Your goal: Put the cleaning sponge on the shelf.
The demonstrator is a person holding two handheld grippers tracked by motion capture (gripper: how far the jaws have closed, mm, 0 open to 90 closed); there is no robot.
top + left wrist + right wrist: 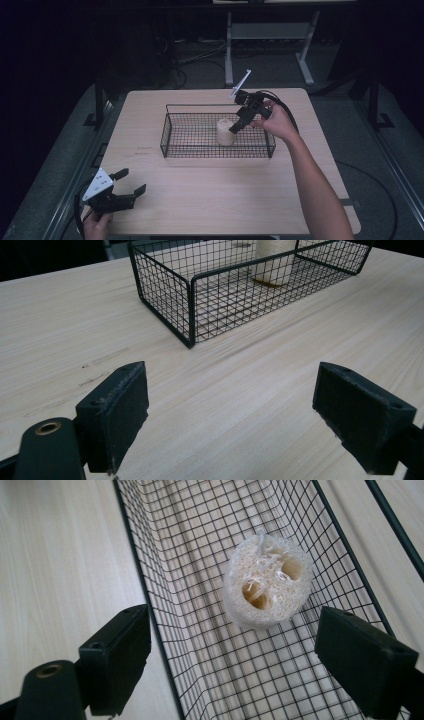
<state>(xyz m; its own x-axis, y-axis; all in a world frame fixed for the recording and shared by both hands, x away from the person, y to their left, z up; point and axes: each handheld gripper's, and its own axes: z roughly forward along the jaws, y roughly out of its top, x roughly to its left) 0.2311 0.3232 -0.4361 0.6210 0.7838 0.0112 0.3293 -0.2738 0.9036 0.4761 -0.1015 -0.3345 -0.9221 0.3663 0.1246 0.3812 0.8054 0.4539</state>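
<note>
A cream loofah sponge (225, 131) stands upright inside a black wire basket (170, 131) on the pale wooden table. From above, the loofah (266, 585) shows its holed top, and it rests on the basket (210, 645) floor. My right gripper (238, 121) hovers just over the loofah, tilted down, open, with nothing between its jaws (235, 665). My left gripper (129, 187) rests low near the table's front left corner, open and empty (232, 420). In its view the basket (190, 305) and the loofah (272, 262) lie ahead.
The table (210, 195) has bare wood in front of the basket. Beyond the table's far edge stands a white metal frame (270, 35) on a dark floor with cables.
</note>
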